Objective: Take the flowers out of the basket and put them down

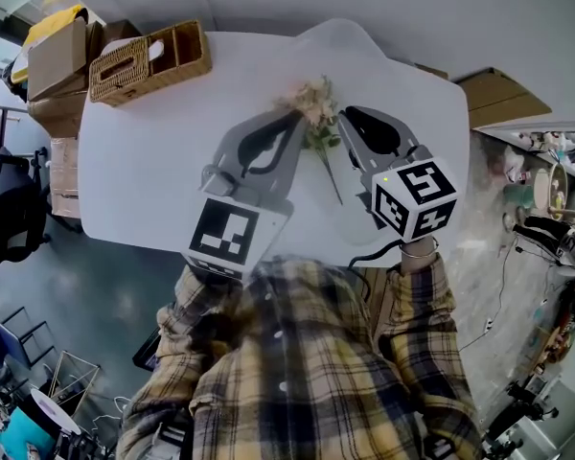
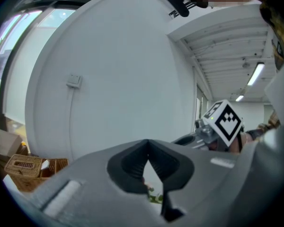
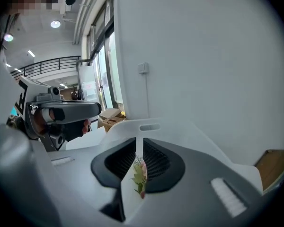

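A small bunch of pale flowers (image 1: 315, 101) with a long green stem lies on the white table (image 1: 144, 171), between my two grippers. The wicker basket (image 1: 149, 61) stands at the far left corner, away from both. My left gripper (image 1: 295, 115) rests just left of the blooms; in the left gripper view its jaws (image 2: 147, 144) meet at the tips, with only a bit of green leaf (image 2: 154, 198) showing beyond. My right gripper (image 1: 345, 114) sits just right of the blooms. Its jaws (image 3: 139, 144) stand a narrow slit apart, and the flowers (image 3: 140, 172) show through the slit without being pressed.
A thin white board (image 1: 369, 60) with a handle slot (image 3: 149, 126) lies on the table under the flowers' right side. Cardboard boxes (image 1: 56, 57) are stacked beyond the table's left end, and another box (image 1: 498, 92) sits at the right. A wall stands close behind.
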A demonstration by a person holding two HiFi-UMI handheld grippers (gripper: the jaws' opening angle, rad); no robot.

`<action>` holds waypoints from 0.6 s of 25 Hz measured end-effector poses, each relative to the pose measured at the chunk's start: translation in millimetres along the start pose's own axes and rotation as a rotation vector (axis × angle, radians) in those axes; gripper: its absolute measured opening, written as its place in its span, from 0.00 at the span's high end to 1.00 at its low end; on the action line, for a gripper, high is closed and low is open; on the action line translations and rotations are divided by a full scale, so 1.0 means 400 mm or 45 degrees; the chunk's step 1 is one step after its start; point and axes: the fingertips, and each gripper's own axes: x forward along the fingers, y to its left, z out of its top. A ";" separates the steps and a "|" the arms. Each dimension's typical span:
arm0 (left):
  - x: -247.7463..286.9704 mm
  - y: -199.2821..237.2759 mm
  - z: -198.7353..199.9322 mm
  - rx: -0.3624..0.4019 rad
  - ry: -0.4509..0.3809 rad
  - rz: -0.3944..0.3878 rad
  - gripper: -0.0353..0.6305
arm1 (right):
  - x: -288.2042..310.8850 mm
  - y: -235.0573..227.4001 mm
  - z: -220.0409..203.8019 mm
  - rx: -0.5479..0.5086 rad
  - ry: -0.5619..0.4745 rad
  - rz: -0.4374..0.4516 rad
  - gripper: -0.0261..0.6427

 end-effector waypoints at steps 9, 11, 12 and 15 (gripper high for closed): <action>0.012 0.026 -0.018 -0.020 0.006 0.006 0.94 | 0.110 0.003 -0.137 -0.040 0.304 0.140 0.70; 0.011 0.026 -0.018 -0.018 0.007 0.005 0.95 | 0.127 0.007 -0.175 -0.040 0.382 0.168 0.65; 0.011 0.026 -0.018 -0.019 0.006 0.005 0.94 | 0.134 0.008 -0.193 -0.040 0.417 0.178 0.64; 0.011 0.030 -0.020 -0.020 0.008 0.009 0.94 | 0.154 0.005 -0.236 -0.037 0.495 0.195 0.61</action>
